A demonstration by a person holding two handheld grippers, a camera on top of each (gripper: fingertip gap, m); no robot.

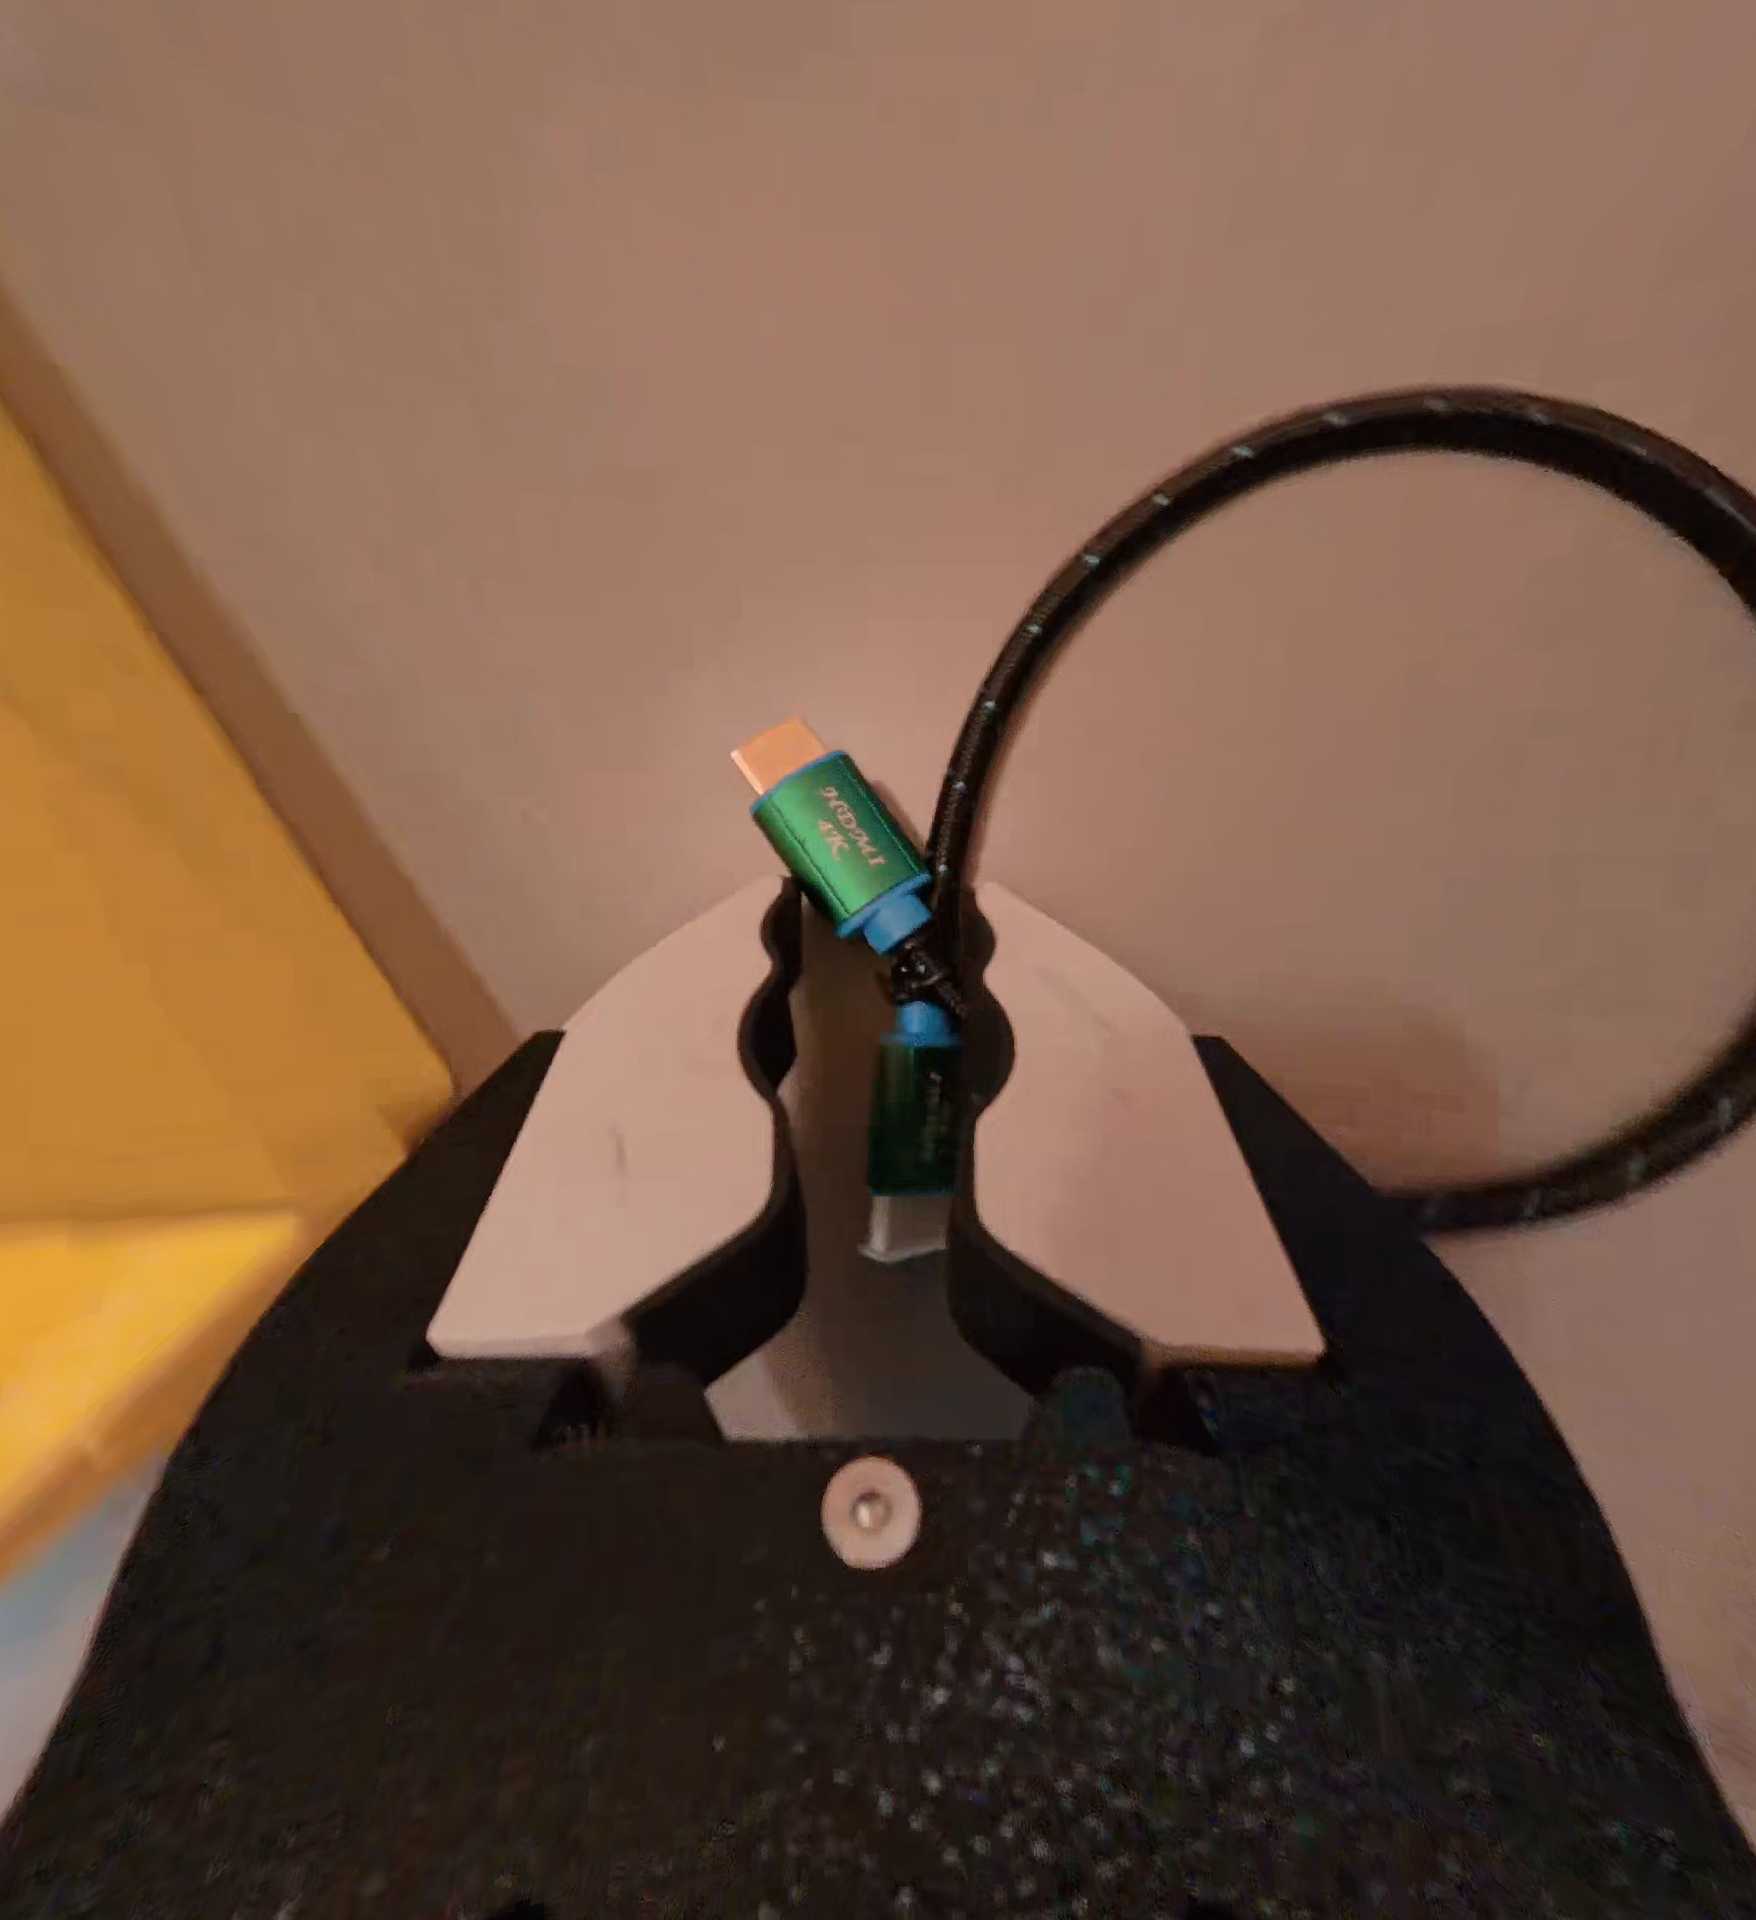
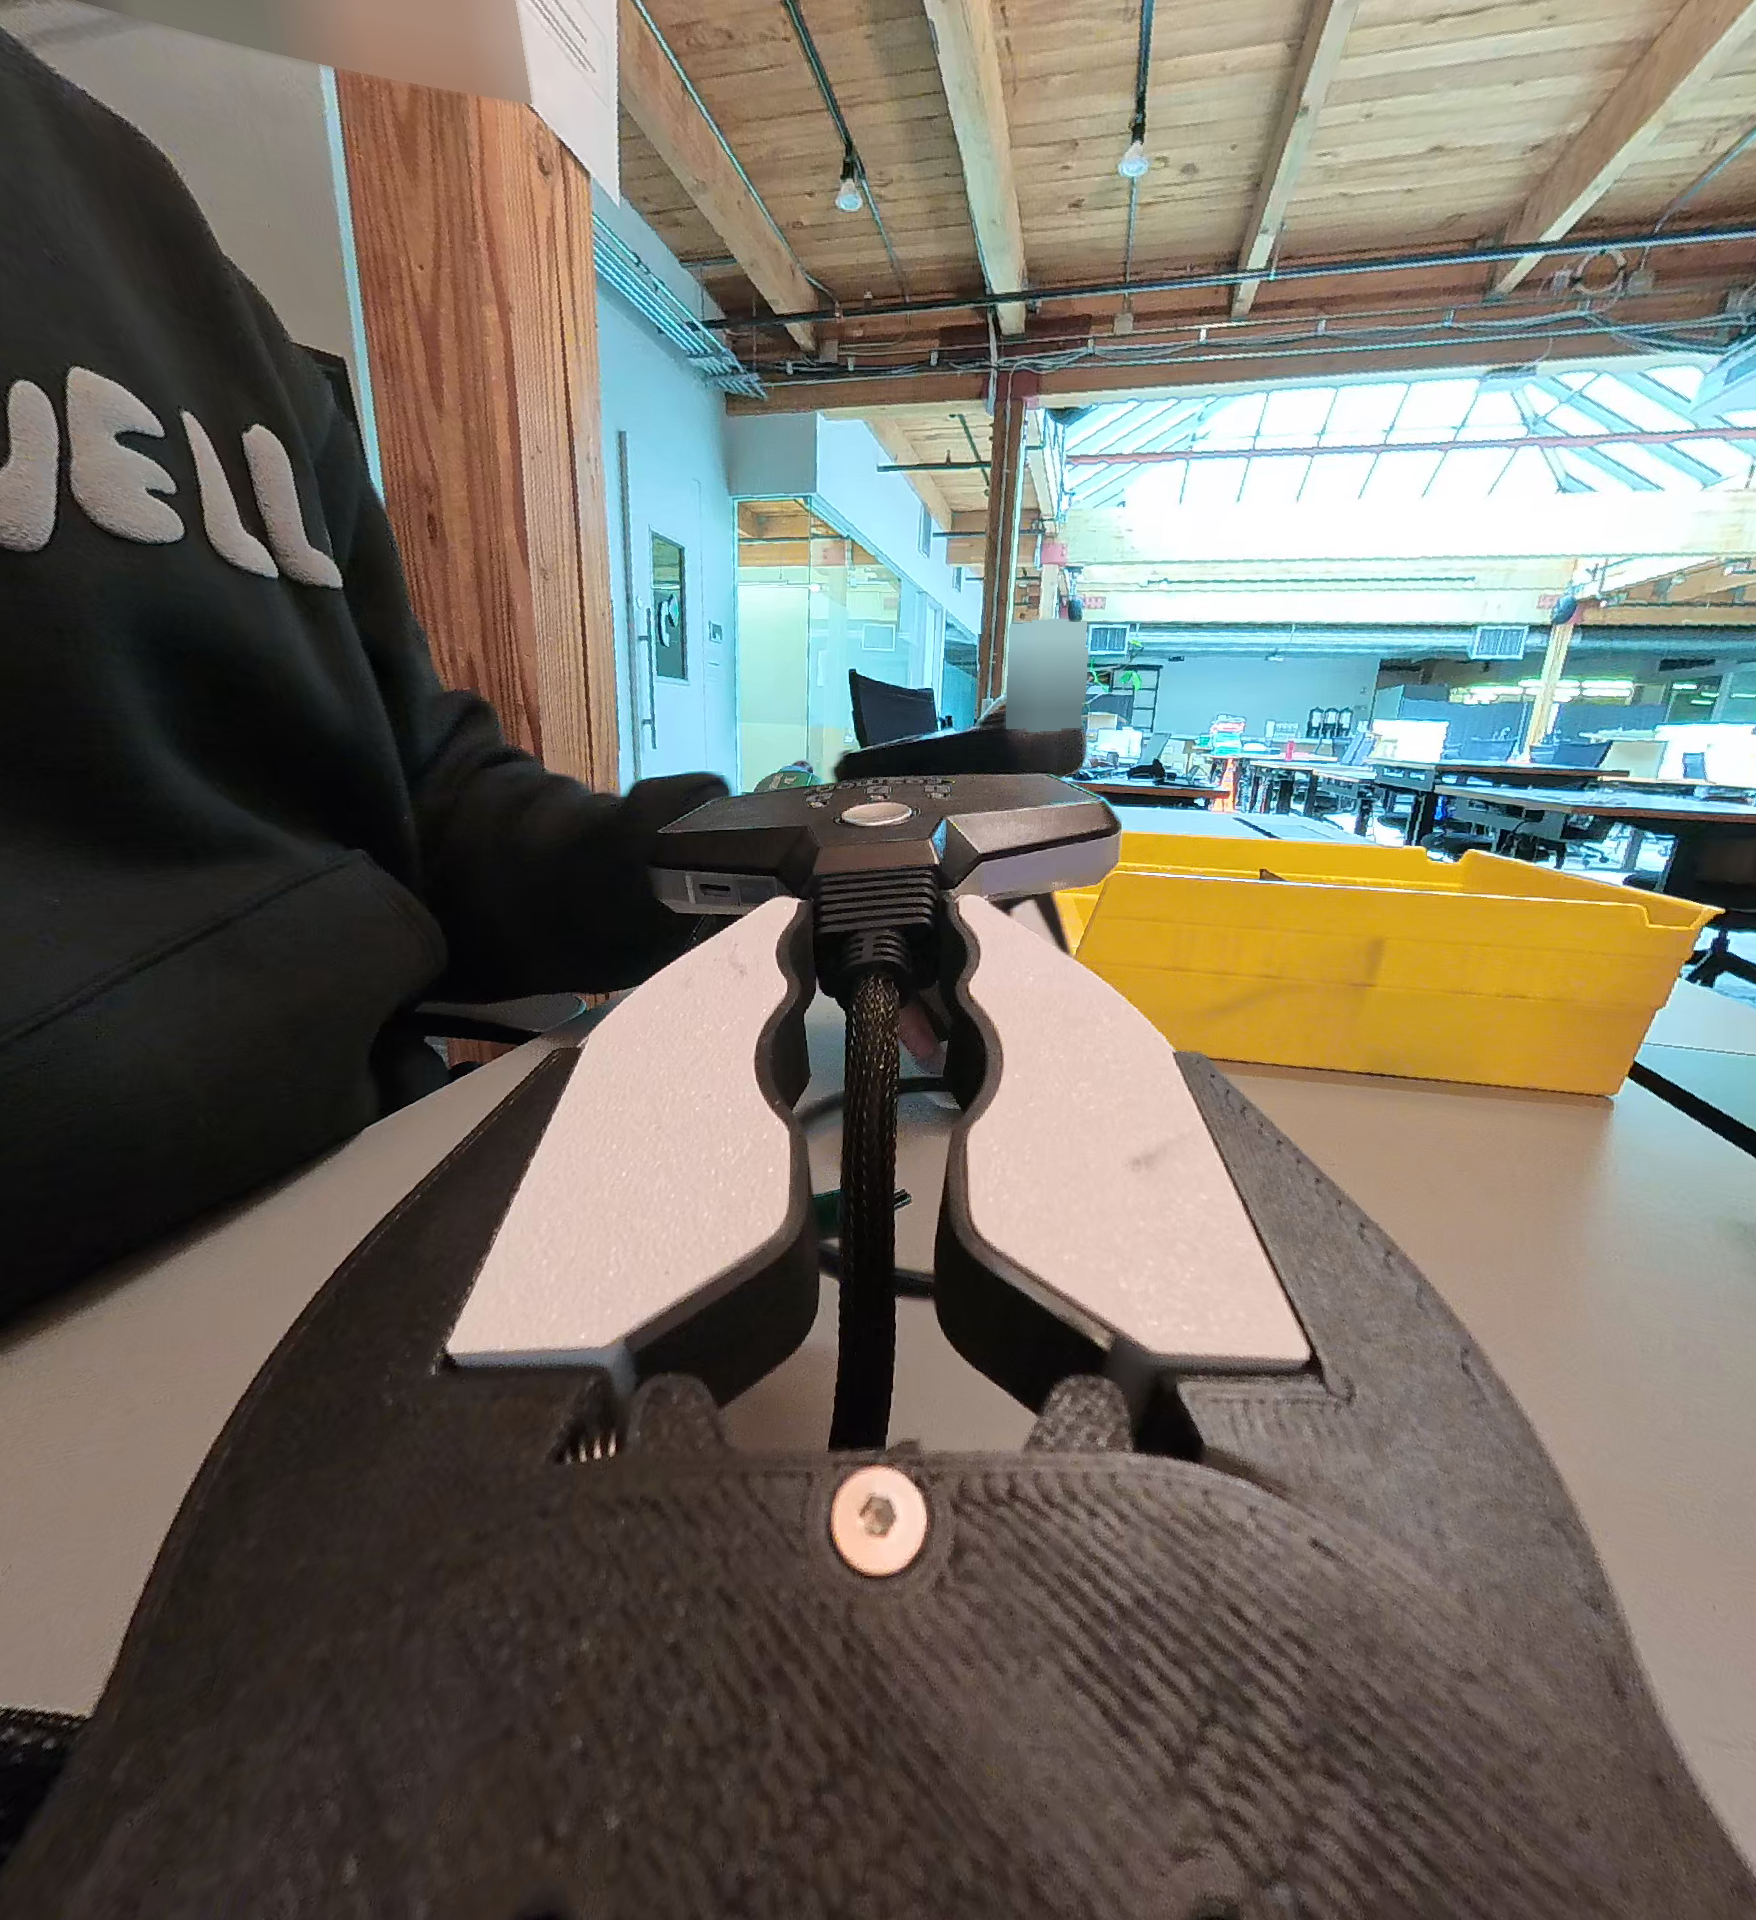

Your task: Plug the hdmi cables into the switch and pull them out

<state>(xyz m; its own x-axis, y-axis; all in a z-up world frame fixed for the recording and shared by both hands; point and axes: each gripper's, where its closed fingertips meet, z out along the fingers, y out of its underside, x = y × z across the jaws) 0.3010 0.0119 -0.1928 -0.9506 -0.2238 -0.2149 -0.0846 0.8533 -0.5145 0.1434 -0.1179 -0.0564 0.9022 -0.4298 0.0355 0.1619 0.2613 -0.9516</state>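
Observation:
In the left wrist view, a black braided HDMI cable [image 1: 1373,416] curls in a loop over the pale table [image 1: 853,312]. Both of its green plugs sit at my left gripper [image 1: 889,899]. One plug [image 1: 832,831] points away up-left past the fingertips. The other plug [image 1: 910,1132] lies between the fingers and points back at the camera. The jaws are closed on the crossed cable ends. In the right wrist view, my right gripper [image 2: 879,914] is shut on the ribbed cable collar of the black HDMI switch [image 2: 884,826] and holds it level above the table. Its braided lead [image 2: 869,1195] runs back between the fingers.
A yellow bin [image 2: 1373,956] stands on the table just right of the switch and shows at the left edge of the left wrist view [image 1: 74,831]. A person in a black sweatshirt [image 2: 126,779] stands close on the left, a gloved hand [image 2: 676,821] behind the switch.

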